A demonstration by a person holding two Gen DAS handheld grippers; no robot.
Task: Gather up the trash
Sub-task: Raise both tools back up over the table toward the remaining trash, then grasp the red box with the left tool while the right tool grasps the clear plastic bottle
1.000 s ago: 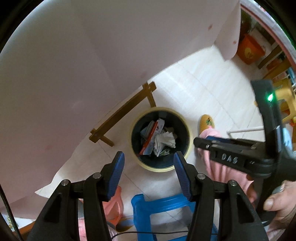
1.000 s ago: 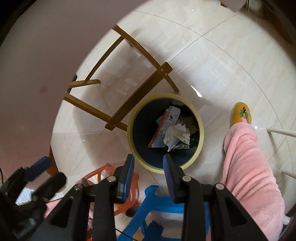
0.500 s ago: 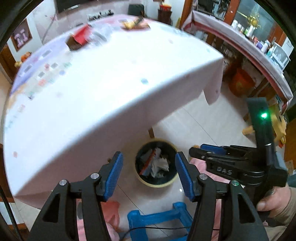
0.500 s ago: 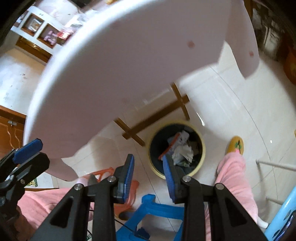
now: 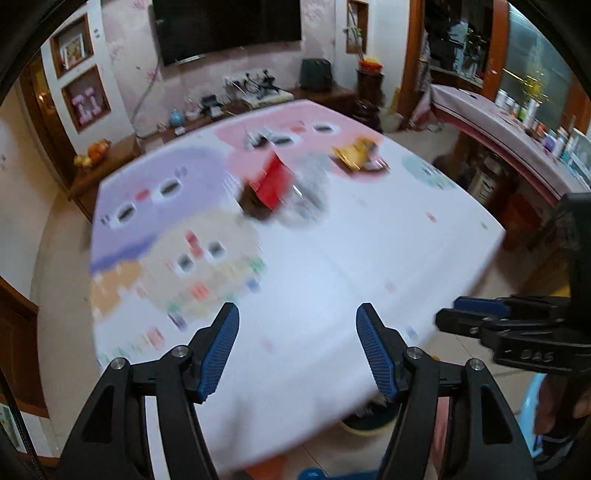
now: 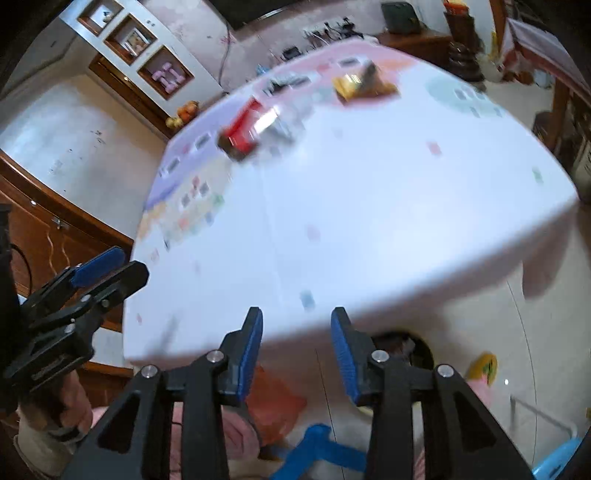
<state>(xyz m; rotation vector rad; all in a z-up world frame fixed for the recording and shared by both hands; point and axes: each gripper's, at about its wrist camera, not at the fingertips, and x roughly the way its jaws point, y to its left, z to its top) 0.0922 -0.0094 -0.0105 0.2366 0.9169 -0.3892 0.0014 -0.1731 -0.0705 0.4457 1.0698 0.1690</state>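
Observation:
Both views are motion-blurred. Trash lies at the far side of a table with a white patterned cloth (image 5: 332,258): a red and brown packet (image 5: 271,188), a clear crumpled wrapper (image 5: 306,195) and a yellow wrapper (image 5: 358,155). They also show in the right wrist view: the red packet (image 6: 242,131) and the yellow wrapper (image 6: 364,86). My left gripper (image 5: 297,350) is open and empty above the near table edge. My right gripper (image 6: 297,350) is open and empty. The yellow-rimmed bin (image 5: 369,419) peeks out below the table edge, also in the right view (image 6: 410,345).
A blue plastic stool (image 6: 321,450) and an orange one (image 6: 280,402) stand by the person's pink-clad legs. A yellow slipper (image 6: 484,365) rests on the tiled floor. A wall cabinet with a TV (image 5: 229,26) is behind the table. A cluttered side counter (image 5: 517,129) runs along the right.
Both grippers have tilted up from the bin on the floor to the table top. The trash on the table has come into view and the bin has dropped almost out of sight.

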